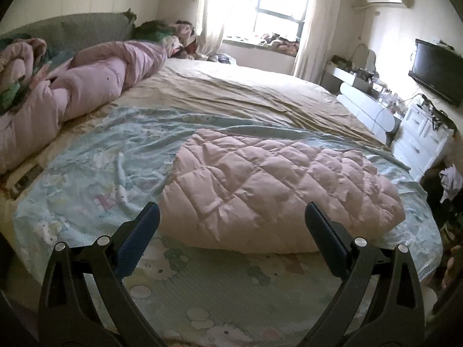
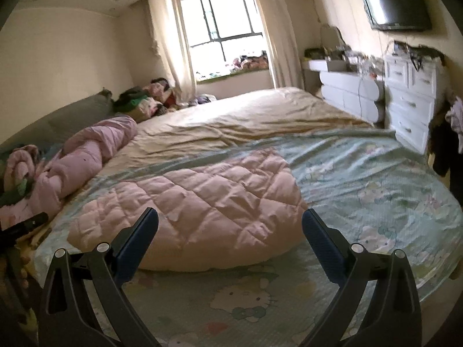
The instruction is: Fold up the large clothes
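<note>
The folded pink quilted coat [image 1: 277,190] lies near the bed's [image 1: 260,92] near edge; left gripper [image 1: 231,217] and right gripper [image 2: 230,222] gape empty above bare sheet.

1. The right gripper [image 2: 230,217] is above the near part of the bed [image 2: 231,110], its jaws wide apart and nothing between them
2. A folded pink quilted garment [image 2: 191,202] lies on the light green cartoon sheet [image 2: 361,167], just beyond the fingertips
3. A crumpled pink duvet [image 2: 86,156] lies at the left side of the bed
4. White drawers [image 2: 411,104] stand at the right wall, under a dark television [image 2: 396,3]
5. A bright window [image 2: 222,26] with curtains is at the far end
</note>
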`<state>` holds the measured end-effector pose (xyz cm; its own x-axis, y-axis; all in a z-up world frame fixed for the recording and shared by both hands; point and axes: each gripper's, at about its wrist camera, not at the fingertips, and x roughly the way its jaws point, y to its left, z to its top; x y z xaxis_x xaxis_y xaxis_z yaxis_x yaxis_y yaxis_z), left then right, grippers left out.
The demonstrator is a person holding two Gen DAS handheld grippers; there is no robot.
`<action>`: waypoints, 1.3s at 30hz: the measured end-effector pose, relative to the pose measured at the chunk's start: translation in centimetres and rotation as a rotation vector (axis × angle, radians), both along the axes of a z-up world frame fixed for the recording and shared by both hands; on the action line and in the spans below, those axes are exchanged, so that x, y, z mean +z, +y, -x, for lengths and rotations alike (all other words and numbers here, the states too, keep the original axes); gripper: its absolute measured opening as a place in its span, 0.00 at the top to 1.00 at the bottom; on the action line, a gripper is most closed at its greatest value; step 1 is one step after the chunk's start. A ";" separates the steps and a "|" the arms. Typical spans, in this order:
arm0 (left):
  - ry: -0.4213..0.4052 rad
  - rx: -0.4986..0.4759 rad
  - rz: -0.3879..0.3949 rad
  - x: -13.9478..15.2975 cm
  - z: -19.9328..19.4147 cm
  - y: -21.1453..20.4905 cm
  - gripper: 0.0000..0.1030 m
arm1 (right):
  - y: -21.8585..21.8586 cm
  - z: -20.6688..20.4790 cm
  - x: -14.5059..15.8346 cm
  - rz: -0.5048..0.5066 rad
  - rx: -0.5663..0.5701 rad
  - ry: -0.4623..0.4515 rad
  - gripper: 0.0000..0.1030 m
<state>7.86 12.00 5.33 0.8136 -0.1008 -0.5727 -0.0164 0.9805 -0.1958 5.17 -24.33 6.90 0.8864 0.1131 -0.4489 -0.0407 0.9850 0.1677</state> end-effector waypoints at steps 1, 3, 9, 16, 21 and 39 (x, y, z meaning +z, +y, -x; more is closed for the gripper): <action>-0.006 0.002 -0.009 0.0 0.4 -0.2 0.09 | 0.3 0.5 0.3 0.007 0.007 -0.013 0.04; -0.018 0.010 -0.024 0.1 1.2 -0.7 0.09 | 0.8 1.4 0.7 0.026 0.013 -0.035 0.04; -0.045 -0.019 -0.022 0.1 3.2 -2.0 0.09 | 2.6 4.0 1.0 0.081 0.038 -0.081 0.04; -0.050 -0.040 -0.037 -1.4 5.8 -4.1 0.09 | 5.0 6.4 -2.1 0.123 0.039 -0.040 0.04; -0.024 -0.037 -0.062 -3.0 7.1 -5.5 0.09 | 6.0 7.5 -4.9 0.135 0.033 0.010 0.04; -0.008 -0.007 -0.090 -3.8 8.2 -6.5 0.09 | 6.2 7.0 -5.5 0.104 0.057 0.053 0.04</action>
<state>-0.36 5.51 1.56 0.8175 -0.0552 -0.5733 -0.0079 0.9942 -0.1070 -1.87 -18.11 1.38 0.8547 0.1124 -0.5068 -0.0905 0.9936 0.0677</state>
